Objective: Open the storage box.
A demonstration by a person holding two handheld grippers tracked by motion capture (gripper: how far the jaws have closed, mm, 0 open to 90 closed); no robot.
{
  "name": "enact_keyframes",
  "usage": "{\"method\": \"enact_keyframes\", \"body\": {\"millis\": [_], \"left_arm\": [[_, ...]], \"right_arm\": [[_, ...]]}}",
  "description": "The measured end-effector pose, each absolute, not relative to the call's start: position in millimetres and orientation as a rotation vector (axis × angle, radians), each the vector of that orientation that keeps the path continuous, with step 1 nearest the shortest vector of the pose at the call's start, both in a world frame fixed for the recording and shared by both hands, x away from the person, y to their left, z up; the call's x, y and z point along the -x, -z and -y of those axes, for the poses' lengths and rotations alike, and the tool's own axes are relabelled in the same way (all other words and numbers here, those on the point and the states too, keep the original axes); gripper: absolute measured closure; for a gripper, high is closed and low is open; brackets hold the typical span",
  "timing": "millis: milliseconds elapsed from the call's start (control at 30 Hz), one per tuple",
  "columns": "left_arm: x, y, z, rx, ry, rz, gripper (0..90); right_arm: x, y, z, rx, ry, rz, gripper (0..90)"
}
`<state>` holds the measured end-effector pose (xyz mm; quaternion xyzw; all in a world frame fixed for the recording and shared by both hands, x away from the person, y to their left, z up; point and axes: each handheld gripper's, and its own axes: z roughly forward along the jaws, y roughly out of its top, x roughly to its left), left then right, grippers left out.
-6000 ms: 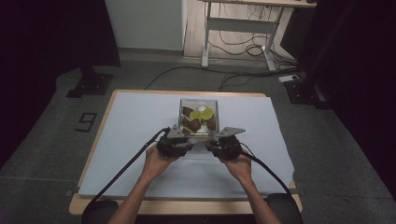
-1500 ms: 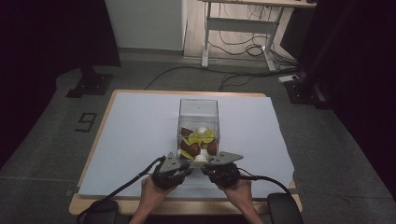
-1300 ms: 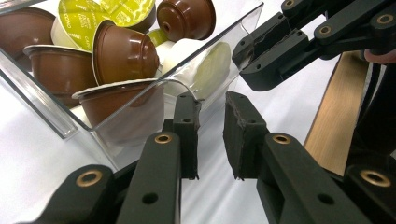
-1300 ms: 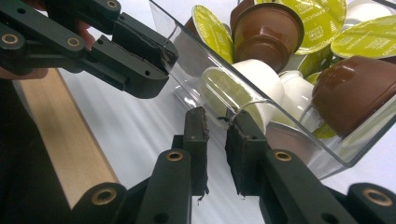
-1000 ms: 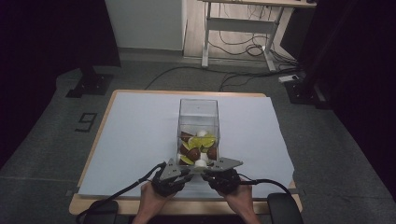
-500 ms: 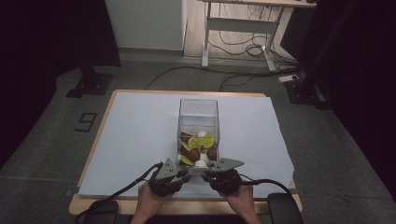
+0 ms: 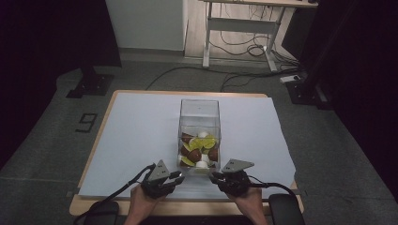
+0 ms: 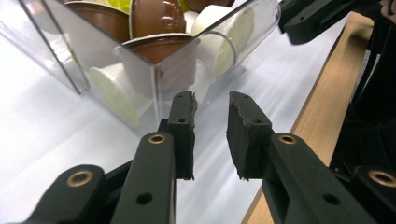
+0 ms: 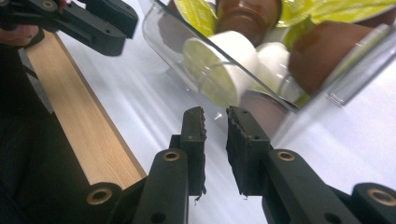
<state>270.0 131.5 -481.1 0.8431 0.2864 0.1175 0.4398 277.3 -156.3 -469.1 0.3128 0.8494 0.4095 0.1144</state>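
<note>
Clear plastic box (image 7: 199,136) of coffee capsules (image 7: 197,152) on the white table cover (image 7: 131,136), seen after a transfer toward the near table edge (image 7: 187,206). Compared with the high view of six seconds earlier, the box is found closer to the person, and both hands are drawn back to the near edge; the grippers, then set against the box's near end, are now parted from it. The dragging of the box is therefore judged to be finished, or paused for a fresh hold.

Left: the left gripper (image 7: 174,178) is held just short of the box's near left corner. In the left gripper view its jaws are nearly closed, a narrow gap being left between the pads (image 8: 183,126); nothing is held between them, and the box corner (image 8: 156,88) stands just beyond the tips, whether touched cannot be told. Its jaws have been opened very slightly within the last second.

Centre: the box lies directly ahead of and between the two tools, its capsules, brown, white and yellow-green, heaped at the near end.

Right: the right gripper (image 7: 217,178) is held just off the near right corner. Its pads (image 9: 243,140) are likewise almost together and empty, the box wall (image 9: 224,60) being ahead of and above the tips.
</note>
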Motion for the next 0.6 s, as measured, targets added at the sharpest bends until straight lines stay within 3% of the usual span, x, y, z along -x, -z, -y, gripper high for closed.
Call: {"method": "enact_keyframes", "body": {"millis": [600], "left_arm": [[-280, 481, -158, -2.099, -0.334, -0.787, 68.0]], "right_arm": [[-285, 463, 191, -0.994, -1.166, -2.423, 72.4]]}}
